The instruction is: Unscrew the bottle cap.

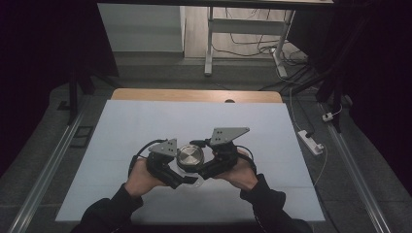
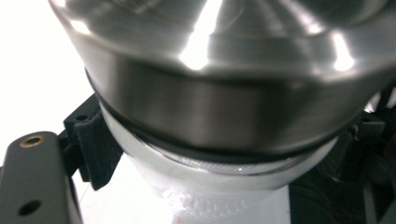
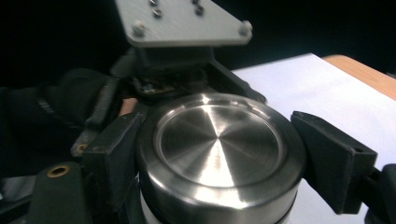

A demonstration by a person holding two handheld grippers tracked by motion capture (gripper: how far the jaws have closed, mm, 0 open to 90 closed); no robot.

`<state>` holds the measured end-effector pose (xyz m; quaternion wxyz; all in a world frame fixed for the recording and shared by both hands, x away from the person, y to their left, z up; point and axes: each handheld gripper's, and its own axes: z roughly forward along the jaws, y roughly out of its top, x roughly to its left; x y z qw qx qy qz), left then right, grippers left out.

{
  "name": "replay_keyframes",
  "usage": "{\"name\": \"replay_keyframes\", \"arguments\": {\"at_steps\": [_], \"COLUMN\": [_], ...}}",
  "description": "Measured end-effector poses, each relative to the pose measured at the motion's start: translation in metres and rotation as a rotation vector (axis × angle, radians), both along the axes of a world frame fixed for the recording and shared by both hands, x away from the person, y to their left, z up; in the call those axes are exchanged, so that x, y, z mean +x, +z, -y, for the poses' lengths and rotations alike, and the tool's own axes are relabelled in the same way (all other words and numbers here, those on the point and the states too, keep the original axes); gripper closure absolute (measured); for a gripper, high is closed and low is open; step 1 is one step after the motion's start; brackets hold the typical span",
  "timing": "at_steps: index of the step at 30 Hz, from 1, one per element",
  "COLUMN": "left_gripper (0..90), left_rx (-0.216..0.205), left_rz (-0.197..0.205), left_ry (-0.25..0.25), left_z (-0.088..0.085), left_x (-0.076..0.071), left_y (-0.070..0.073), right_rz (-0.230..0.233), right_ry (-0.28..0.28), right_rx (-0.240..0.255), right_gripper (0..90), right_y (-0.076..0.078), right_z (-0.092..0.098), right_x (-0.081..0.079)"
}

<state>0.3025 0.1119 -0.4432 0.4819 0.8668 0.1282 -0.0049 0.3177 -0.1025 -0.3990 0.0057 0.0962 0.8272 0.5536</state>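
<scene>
Seen from the high view, both hands meet near the front middle of the white table [image 1: 145, 126], with a round steel lid [image 1: 189, 157] between the left gripper [image 1: 187, 178] at its nine o'clock and the right gripper [image 1: 203, 172] at its three o'clock. Next, in the left gripper view, the lid [image 2: 224, 93] sits on a clear jar [image 2: 205, 186], and black jaws press the jar body just under the lid from both sides. Last, in the right gripper view, the lid [image 3: 219, 149] is pinched by the right gripper's [image 3: 219, 154] black pads at nine and three o'clock, touching its rim; the left gripper [image 3: 182, 70] stands behind it at twelve o'clock.
</scene>
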Motion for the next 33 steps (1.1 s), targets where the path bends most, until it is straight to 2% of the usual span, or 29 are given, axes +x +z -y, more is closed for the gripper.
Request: {"name": "replay_keyframes", "arguments": {"at_steps": [2,5,9,18,20,26,33], "left_gripper": [15.5,15.5,15.5,15.5,15.6,15.6,15.5], "left_rx": [0.002,0.010,0.017,0.051,0.042,0.049,0.048], "left_rz": [0.004,0.007,0.007,0.011,0.005,0.000,-0.003], "left_ry": [-0.035,-0.080,-0.078,-0.024,-0.003,0.052,0.103], "left_z": [0.001,0.002,0.003,0.002,0.001,-0.004,-0.010], "left_x": [-0.001,-0.001,0.000,0.003,0.003,0.008,0.013], "left_y": [-0.001,-0.003,-0.004,-0.006,-0.007,-0.009,-0.010], "right_rz": [-0.006,0.005,0.009,0.020,0.020,0.034,0.051], "right_ry": [0.044,0.079,0.094,0.044,0.027,0.001,-0.033], "right_rx": [0.017,0.025,0.044,0.057,0.067,0.078,0.068], "right_gripper": [19.6,19.9,19.9,20.0,20.0,19.9,19.9], "right_y": [0.000,0.001,0.002,0.004,0.005,0.009,0.010], "right_z": [0.002,0.003,0.006,0.008,0.010,0.014,0.015], "right_x": [0.001,0.000,0.001,0.002,0.002,0.001,0.001]}}
